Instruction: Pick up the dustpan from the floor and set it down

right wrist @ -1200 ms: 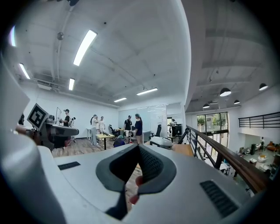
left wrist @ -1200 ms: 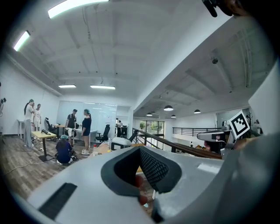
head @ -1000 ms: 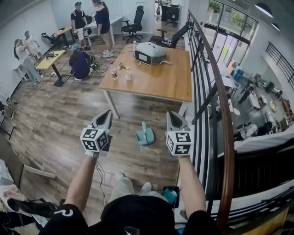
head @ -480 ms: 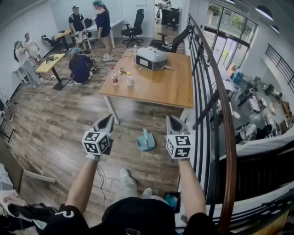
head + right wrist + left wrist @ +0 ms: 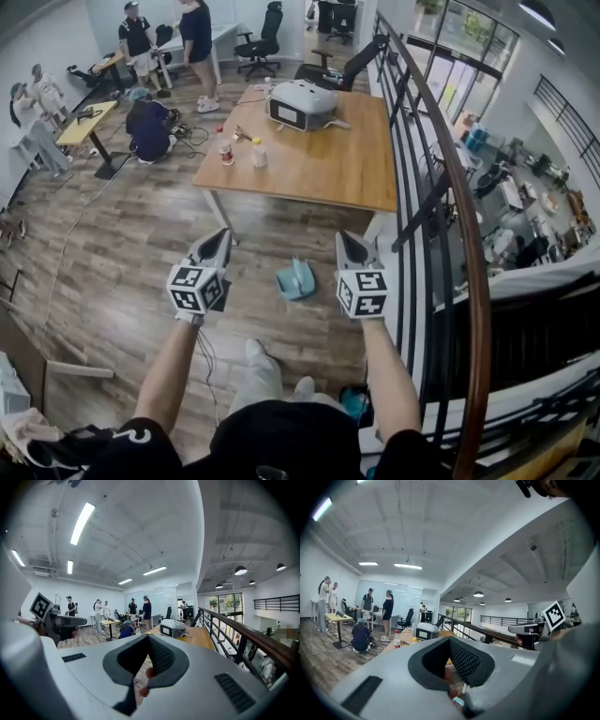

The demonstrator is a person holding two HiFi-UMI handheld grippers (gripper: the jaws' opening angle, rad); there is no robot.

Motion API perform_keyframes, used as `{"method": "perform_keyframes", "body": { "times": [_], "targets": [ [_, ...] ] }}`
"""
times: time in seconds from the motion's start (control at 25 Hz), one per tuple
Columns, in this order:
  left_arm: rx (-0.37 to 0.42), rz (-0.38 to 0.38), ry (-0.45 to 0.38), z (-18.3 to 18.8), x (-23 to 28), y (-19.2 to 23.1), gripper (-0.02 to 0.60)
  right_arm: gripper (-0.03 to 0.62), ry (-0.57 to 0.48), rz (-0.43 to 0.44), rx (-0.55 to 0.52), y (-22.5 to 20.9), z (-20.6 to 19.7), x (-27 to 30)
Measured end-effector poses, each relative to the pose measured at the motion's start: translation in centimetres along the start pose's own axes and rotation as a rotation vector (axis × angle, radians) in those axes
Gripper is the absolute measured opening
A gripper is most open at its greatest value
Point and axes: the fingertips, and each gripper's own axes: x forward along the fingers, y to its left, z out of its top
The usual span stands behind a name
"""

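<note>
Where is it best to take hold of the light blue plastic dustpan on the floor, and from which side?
Probably its narrow handle, which seems to stick up from the light blue plastic dustpan. Come from above and pinch across it; the wide pan lies flat on the wooden floor.

- Head view: from the person's head, steeply down onto the wood floor point(image 5: 122, 244); left gripper point(image 5: 219, 234) and right gripper point(image 5: 346, 238) close in the foreground.
- Left gripper view: from just behind its own jaws, roughly level, toward the table point(image 5: 309, 164).
- Right gripper view: likewise; all three views share table and railing point(image 5: 454, 187).
</note>
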Motion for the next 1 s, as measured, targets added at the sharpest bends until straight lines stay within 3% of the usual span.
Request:
{"method": "perform_keyframes", "body": {
  "times": [0.28,0.36,0.72,1.0],
  "targets": [
    [-0.002,-0.022,0.017,-4.0,2.5,3.8,-0.005,-0.006,0.036,0.054,0.067,1.1,-5.0,5.3],
    [-0.001,-0.019,0.03,-5.7,3.3,5.1,-0.005,0.071,0.057,0.062,0.064,1.5,-7.0,7.0],
    [0.025,-0.064,0.058,-13.5,8.9,8.2,-0.005,0.161,0.197,0.04,0.024,2.1,-18.4,15.0],
    [-0.026,-0.069,0.087,-19.6,11.6,11.1,-0.005,0.206,0.314,0.018,0.022,2.3,-27.9,18.7]
  ]
}}
